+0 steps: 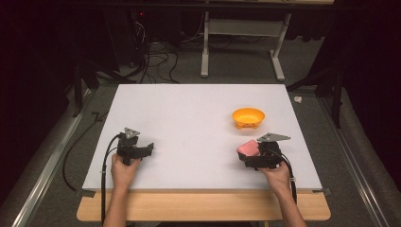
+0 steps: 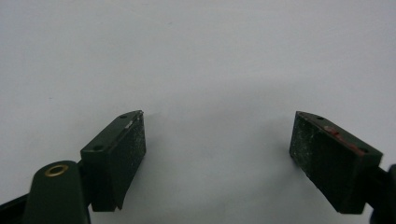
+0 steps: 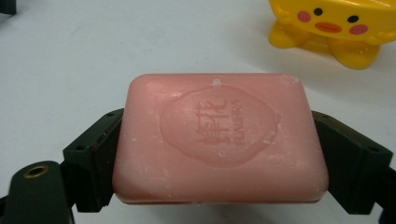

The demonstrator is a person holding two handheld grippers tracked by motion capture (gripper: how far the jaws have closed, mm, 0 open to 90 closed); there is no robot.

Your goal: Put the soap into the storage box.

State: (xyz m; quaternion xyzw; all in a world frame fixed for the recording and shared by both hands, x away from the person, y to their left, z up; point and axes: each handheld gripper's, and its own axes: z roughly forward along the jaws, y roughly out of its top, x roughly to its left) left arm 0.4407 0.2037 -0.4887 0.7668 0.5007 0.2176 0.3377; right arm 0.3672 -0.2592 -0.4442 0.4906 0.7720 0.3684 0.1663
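Observation:
A pink bar of soap (image 3: pixel 219 140) with a stamped oval emblem lies flat between the jaws of my right gripper (image 3: pixel 219 163), which is shut on its two short ends. From above, the soap (image 1: pixel 248 148) and right gripper (image 1: pixel 245 156) sit low over the white table near its front right. A yellow duck-faced bowl (image 1: pixel 248 117) stands a short way beyond them, its painted face (image 3: pixel 334 23) at the top right of the right gripper view. My left gripper (image 1: pixel 150 148) rests near the front left, open, with bare table between its pads (image 2: pixel 128 149).
The white table top (image 1: pixel 189 123) sits on a wooden board (image 1: pixel 203 208). Dark floor with cables (image 1: pixel 151 61) and a metal stand (image 1: pixel 241 42) lie behind the table. A metal rail (image 1: pixel 42 170) runs along the left side.

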